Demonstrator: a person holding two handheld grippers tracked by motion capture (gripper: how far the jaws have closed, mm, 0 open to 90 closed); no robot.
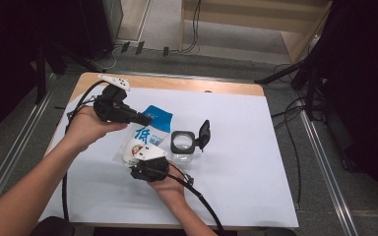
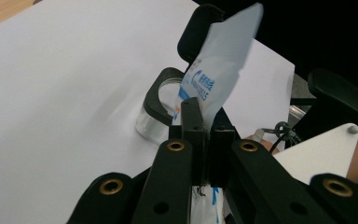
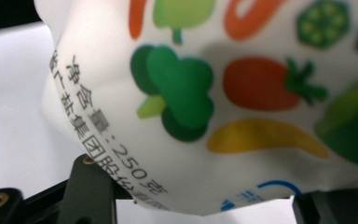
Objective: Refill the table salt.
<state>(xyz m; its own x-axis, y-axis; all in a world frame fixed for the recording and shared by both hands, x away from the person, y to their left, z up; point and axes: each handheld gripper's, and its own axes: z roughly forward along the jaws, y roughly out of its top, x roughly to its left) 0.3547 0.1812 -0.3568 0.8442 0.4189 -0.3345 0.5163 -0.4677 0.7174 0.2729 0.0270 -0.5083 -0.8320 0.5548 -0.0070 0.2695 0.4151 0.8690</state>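
Fingers (image 2: pixel 192 122) of the left gripper (image 2: pixel 204 125) pressed together on the top edge of a blue-and-white pouch (image 2: pixel 219 65), seen along the jaws in the left gripper view; beyond them, on white paper (image 2: pixel 65 84), a clear jar (image 2: pixel 154 122) with a black hinged lid (image 2: pixel 200 28) flipped open.

From the high view: pouch (image 1: pixel 150 135) held over the white sheet between both grippers, left gripper (image 1: pixel 145 119) clamping its upper blue end, right gripper (image 1: pixel 145 167) at its lower white end, jar (image 1: pixel 183 147) just beside the pouch, lid (image 1: pixel 204 133) standing open. Wooden table (image 1: pixel 177 82) edge showing past the far side of the paper.

From the right gripper view: pouch's (image 3: pixel 242 93) white lower end, printed with vegetables, bulging between the half-open black jaws; contact of the pads with it impossible to tell, both tips hidden under the pouch.
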